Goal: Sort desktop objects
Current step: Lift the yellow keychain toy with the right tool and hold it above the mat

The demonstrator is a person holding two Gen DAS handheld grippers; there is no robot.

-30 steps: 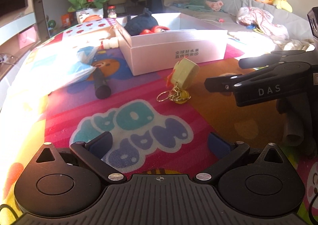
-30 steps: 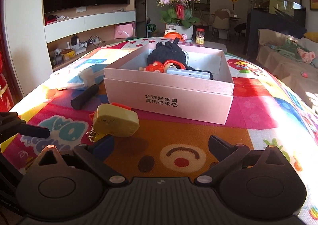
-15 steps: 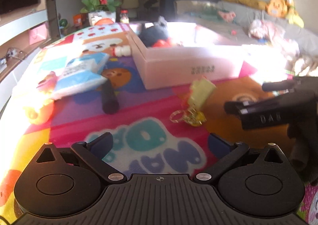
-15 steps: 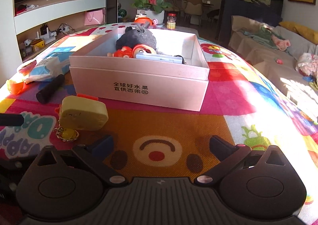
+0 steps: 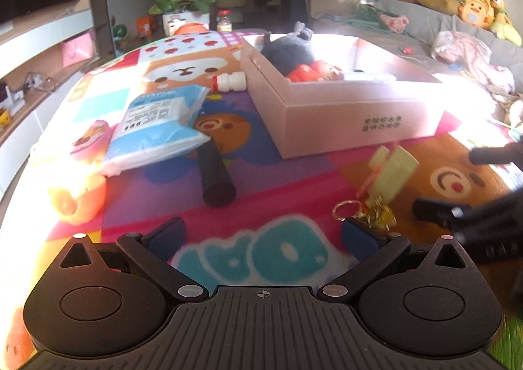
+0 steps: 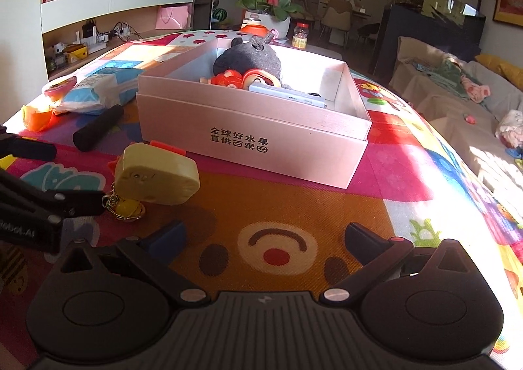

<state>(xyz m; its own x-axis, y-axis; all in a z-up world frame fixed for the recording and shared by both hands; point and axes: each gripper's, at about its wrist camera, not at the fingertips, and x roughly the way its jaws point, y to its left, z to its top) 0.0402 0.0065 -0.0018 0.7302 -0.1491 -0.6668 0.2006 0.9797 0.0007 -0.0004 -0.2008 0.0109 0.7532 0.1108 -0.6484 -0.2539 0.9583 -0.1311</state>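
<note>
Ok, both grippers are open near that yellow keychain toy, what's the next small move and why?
Probably ease the left gripper forward and right to straddle the yellow keychain toy, then close. It lies loose on the mat in front of the pink box, nearest that gripper's right finger, and both grippers are empty.

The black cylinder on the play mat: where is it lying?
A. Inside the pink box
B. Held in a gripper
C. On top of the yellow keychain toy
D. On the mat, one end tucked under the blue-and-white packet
D. The black cylinder lies flat on the mat, its far end under the blue-and-white packet, outside the pink box and apart from the yellow keychain toy.
</note>
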